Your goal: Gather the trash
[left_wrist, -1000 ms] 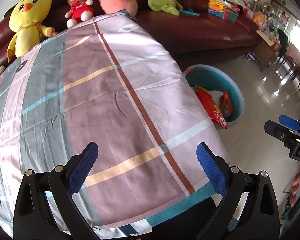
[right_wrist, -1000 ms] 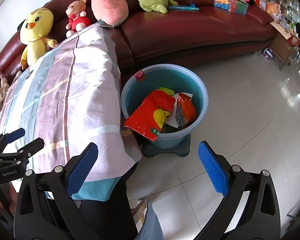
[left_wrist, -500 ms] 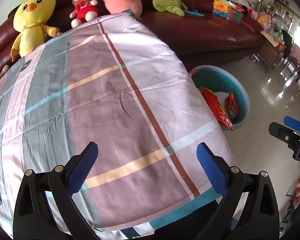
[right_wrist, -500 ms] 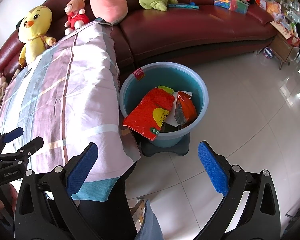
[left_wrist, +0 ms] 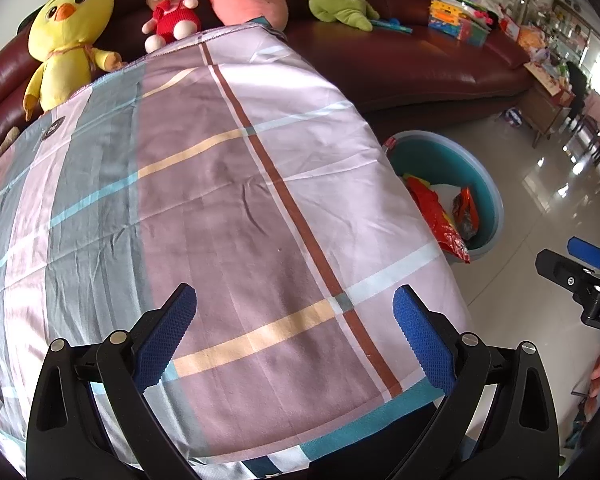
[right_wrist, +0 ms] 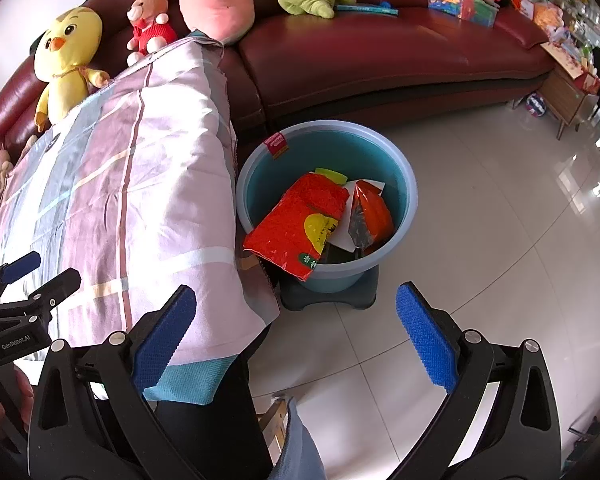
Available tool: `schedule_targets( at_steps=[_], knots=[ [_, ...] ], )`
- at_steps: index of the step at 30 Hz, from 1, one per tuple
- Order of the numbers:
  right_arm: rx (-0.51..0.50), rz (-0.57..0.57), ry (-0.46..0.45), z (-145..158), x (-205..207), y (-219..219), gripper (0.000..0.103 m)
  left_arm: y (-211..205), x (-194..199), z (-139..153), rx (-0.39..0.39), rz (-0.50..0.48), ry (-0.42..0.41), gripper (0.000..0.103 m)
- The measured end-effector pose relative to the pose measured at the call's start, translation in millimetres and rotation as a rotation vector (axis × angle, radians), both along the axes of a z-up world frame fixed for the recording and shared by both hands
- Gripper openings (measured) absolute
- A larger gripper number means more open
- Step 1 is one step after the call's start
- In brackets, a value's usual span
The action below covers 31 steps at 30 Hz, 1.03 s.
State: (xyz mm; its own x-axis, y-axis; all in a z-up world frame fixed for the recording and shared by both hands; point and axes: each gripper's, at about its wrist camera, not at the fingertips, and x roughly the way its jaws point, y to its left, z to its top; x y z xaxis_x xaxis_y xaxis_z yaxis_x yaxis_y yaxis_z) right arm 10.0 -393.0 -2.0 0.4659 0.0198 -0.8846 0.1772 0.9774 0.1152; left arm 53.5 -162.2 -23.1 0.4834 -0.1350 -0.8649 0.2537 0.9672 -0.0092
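Observation:
A blue bucket [right_wrist: 404, 184] stands on a dark stool on the floor beside the table, holding a red snack bag [right_wrist: 296, 224], an orange wrapper [right_wrist: 374, 214] and white paper. It also shows in the left wrist view [left_wrist: 488, 192]. My left gripper [left_wrist: 294, 320] is open and empty above the table's plaid cloth [left_wrist: 204, 200]. My right gripper [right_wrist: 296, 320] is open and empty above the floor, in front of the bucket. No trash shows on the cloth.
A dark red sofa [right_wrist: 380, 52] runs along the back with a yellow chick [right_wrist: 66, 60], a teddy bear [right_wrist: 150, 24], a pink toy and a green toy. Toy boxes [right_wrist: 464, 0] sit on the seat. A wooden side table [right_wrist: 568, 92] stands at the right.
The left gripper's view has shifted a little, so the cloth and bucket sit further right in it. The right gripper has barely moved. Both stay open.

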Motion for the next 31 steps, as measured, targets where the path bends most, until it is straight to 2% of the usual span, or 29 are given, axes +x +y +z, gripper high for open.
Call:
schedule_targets(
  at_steps=[23,28,31],
  knots=[
    [0.004,-0.013,0.02,-13,-1,-2,0.096,0,-2,-11,0.009,0.005,0.017,0.099],
    [0.004,-0.017,0.029,-18,-1,-2,0.096,1,-1,-14,-0.017,0.007,0.045,0.099],
    [0.014,-0.013,0.035,-21,-2,-3,0.096,0,-2,-16,-0.001,0.008,0.044,0.099]
  ],
)
